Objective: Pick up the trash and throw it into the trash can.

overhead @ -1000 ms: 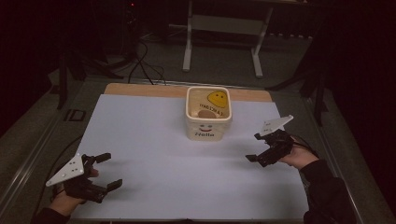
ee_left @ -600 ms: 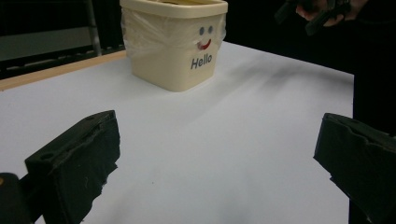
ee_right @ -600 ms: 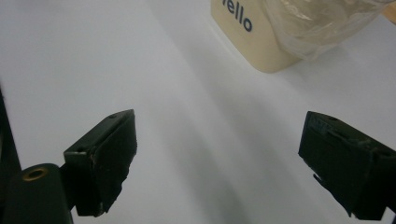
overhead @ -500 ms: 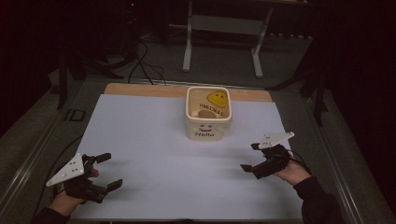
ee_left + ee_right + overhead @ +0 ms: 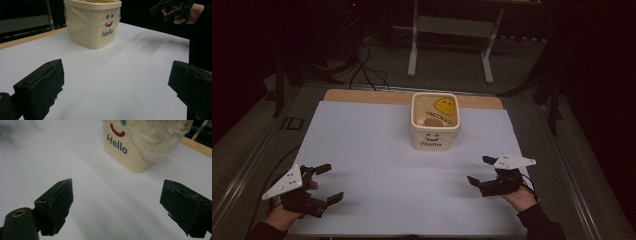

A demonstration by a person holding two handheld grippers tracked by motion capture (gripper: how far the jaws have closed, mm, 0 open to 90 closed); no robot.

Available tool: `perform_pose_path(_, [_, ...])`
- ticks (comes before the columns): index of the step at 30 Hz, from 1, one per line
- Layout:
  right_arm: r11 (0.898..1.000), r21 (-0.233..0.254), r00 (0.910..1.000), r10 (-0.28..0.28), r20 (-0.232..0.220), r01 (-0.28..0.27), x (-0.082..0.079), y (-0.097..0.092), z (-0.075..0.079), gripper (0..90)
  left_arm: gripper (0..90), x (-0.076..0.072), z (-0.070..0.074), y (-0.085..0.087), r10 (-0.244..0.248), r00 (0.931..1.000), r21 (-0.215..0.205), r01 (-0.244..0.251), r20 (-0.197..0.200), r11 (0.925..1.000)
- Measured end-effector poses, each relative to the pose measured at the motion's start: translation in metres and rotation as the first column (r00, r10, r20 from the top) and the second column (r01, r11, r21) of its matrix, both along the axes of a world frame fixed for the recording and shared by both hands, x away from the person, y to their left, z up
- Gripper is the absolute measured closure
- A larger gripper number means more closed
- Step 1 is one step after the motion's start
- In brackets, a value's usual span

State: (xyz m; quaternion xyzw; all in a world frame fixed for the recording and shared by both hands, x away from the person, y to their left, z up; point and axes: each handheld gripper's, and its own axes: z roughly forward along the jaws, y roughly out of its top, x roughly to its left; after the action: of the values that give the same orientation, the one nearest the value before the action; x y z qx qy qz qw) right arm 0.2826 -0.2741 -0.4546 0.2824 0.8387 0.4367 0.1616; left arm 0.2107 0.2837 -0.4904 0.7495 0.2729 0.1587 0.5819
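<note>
A cream square tub [image 5: 435,131] marked "Hello" with a smiley stands at the far middle of the white sheet [image 5: 377,150]. A clear plastic liner drapes over its rim, and a yellow smiley print and a small brown item show inside. My left gripper [image 5: 332,182] hovers open near the front left corner, with nothing between its jaws. My right gripper [image 5: 478,170] is open at the front right, also with nothing in it. The left gripper view looks at the tub [image 5: 92,25] between wide jaws, with the other gripper [image 5: 172,7] far right. In the right gripper view the tub [image 5: 140,142] stands ahead.
A wooden strip [image 5: 362,96] borders the sheet's far edge. Beyond the table stand a metal frame [image 5: 452,25] and floor cables [image 5: 362,65]. Metal rails run along both table sides.
My right gripper has moved toward the front edge and slightly inward, staying open. The left gripper and the tub have not moved.
</note>
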Motion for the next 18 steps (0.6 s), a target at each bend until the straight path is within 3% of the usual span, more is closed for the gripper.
perform_pose_path(4, [0.999,0.032,0.9994,-0.022,0.027,0.022,-0.006,-0.001,-0.002,11.3,1.1,0.000,0.000,0.000,0.000,1.0000,-0.001,0.000,0.000,1.0000])
perform_pose_path(5, [0.997,0.064,0.9981,-0.037,0.049,0.034,-0.012,-0.001,-0.003,11.4,1.1,0.000,0.000,0.000,0.000,1.0000,0.002,0.000,0.001,1.0000])
perform_pose_path(9, [0.995,0.088,0.9955,-0.053,0.079,0.046,-0.017,0.001,-0.006,11.4,1.2,0.000,0.000,0.000,0.000,1.0000,0.001,0.000,0.000,1.0000])
perform_pose_path(18, [0.986,0.145,0.9795,-0.107,0.171,0.082,-0.035,0.008,-0.010,12.7,1.1,0.001,0.000,0.000,-0.001,1.0000,0.001,0.001,0.000,1.0000])
